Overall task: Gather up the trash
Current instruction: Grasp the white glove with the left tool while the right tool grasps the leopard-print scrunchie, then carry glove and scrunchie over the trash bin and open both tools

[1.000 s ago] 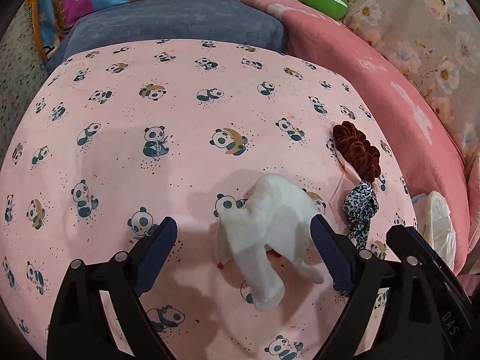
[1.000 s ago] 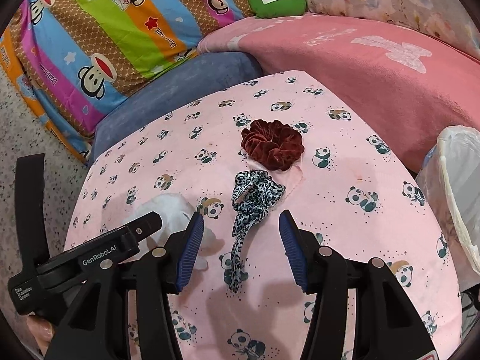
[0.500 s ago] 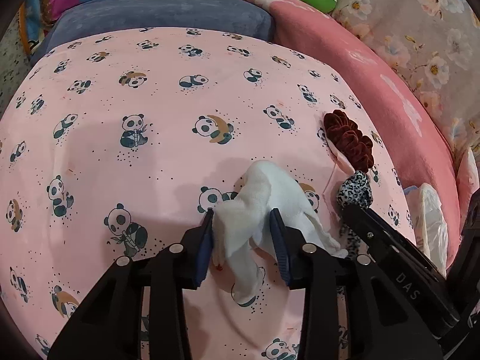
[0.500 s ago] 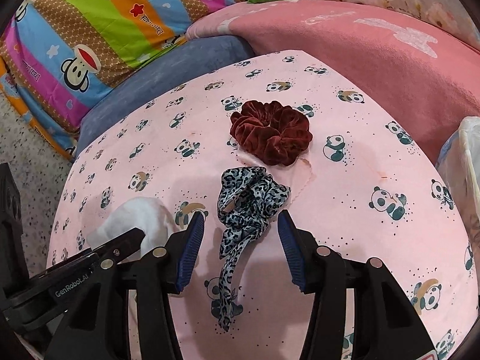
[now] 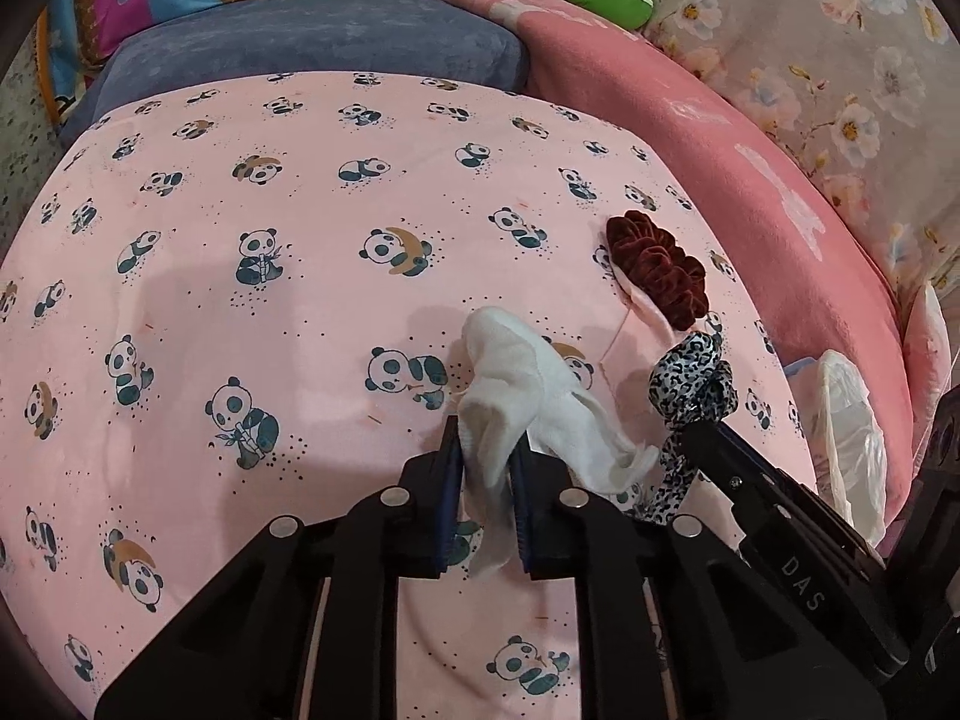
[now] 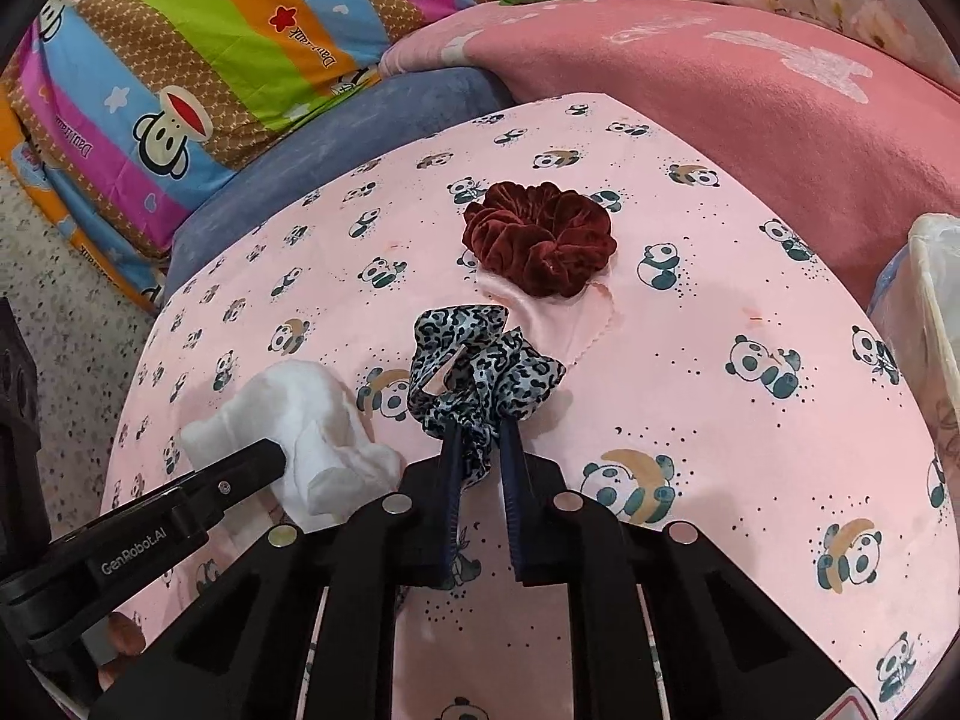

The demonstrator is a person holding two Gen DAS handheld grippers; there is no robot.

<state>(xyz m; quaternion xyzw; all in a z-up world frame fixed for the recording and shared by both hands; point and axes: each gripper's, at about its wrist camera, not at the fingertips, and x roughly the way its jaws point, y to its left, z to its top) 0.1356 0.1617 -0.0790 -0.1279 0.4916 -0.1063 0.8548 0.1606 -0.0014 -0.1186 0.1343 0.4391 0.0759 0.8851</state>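
One crumpled white tissue (image 5: 528,384) is sitting pinched between the jaws of the left gripper (image 5: 487,450), which have just been closing on it; most of its bulk is bunching ahead of the tips, resting on the panda-print sheet (image 5: 240,312). Beside it, the right gripper (image 6: 480,438) has just been closing too and is clenching the tail of one leopard-print scrunchie (image 6: 480,366), whose loop is bulging ahead of its jaws. One dark red velvet scrunchie (image 6: 540,246) is lying farther ahead, untouched. The grasping step looks complete; the next move probably calls for lifting both and carrying them toward the one white-lined bin (image 6: 936,300), off to the right.
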